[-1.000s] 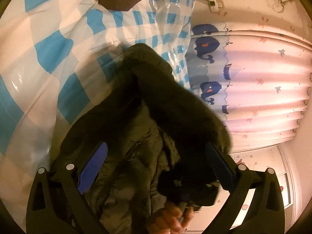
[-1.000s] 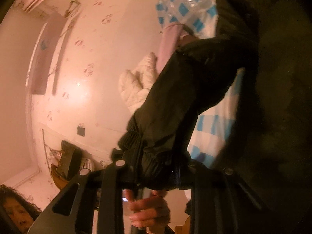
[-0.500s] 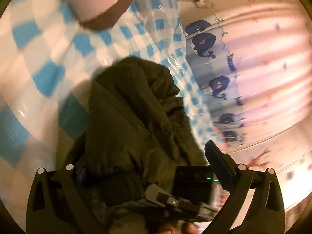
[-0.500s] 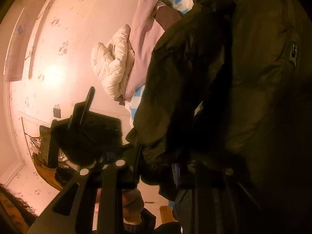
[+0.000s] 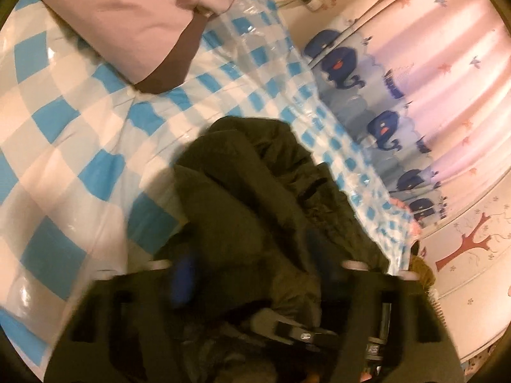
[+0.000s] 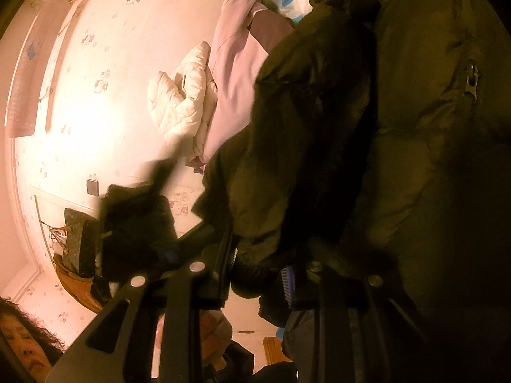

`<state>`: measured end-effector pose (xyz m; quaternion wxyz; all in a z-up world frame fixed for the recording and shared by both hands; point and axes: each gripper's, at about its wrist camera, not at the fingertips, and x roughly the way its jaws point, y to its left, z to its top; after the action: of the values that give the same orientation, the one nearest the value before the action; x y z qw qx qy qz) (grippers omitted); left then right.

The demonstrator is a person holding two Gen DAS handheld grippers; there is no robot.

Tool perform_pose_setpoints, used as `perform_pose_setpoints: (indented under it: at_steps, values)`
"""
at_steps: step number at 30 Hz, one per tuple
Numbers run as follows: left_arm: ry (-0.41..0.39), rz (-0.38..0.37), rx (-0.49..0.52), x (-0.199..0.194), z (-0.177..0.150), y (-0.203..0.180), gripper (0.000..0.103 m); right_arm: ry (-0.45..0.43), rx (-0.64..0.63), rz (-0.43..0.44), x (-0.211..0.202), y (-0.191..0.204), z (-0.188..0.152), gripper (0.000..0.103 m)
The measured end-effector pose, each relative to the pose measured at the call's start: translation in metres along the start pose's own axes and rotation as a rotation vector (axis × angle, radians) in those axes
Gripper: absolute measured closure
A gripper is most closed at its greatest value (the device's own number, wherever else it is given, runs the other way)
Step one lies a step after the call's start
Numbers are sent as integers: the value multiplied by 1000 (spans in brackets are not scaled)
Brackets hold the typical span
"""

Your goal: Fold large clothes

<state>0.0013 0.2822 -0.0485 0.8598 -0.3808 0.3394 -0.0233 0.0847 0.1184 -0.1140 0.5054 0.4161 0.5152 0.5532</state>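
Jacket (image 5: pixel 255 191) looks puffy, soft and heavy beside the pink pillow (image 5: pixel 143 22). Our left tool (image 5: pixel 255 274) has just been closing on it; our right tool (image 6: pixel 258 274) pinches its cuff, a good spot.

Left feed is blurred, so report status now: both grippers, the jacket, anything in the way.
Left gripper just closing around the dark jacket, grip unclear. Right gripper clamped on its cuff. Pink garment lies apart on the checked sheet.
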Motion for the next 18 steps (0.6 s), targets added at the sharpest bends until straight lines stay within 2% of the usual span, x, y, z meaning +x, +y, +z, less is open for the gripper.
perform_pose_setpoints:
  at_steps: [1, 2, 3, 4, 5, 6, 9, 12, 16, 18]
  values:
    - [15, -9, 0, 3, 3, 4, 78, -3, 0, -1, -2, 0, -1, 70]
    - [12, -14, -3, 3, 3, 4, 83, -10, -1, -2, -2, 2, -1, 65]
    - [7, -27, -3, 2, 4, 3, 86, -14, -3, -2, -1, 5, -1, 64]
    - [-6, -28, 4, -1, 5, 1, 90, -16, -4, -5, -1, 6, -2, 59]
    - [-20, -21, 15, -4, 8, -1, 91, -19, -4, -15, -2, 8, -2, 48]
    - [-27, -25, 24, -7, 11, -5, 92, -21, -5, -21, -4, 9, -1, 46]
    - [12, -36, 6, -10, 24, -8, 92, -46, -45, 7, -15, 19, 2, 46]
    - [58, -53, 22, -11, 21, -7, 91, -60, -39, 30, -22, 22, 6, 46]
    - [37, -33, 35, -11, 23, -7, 96, -43, -51, -13, -30, 23, 7, 45]
    - [7, -7, 45, -12, 30, -11, 98, -48, -94, -77, -34, 33, 3, 45]
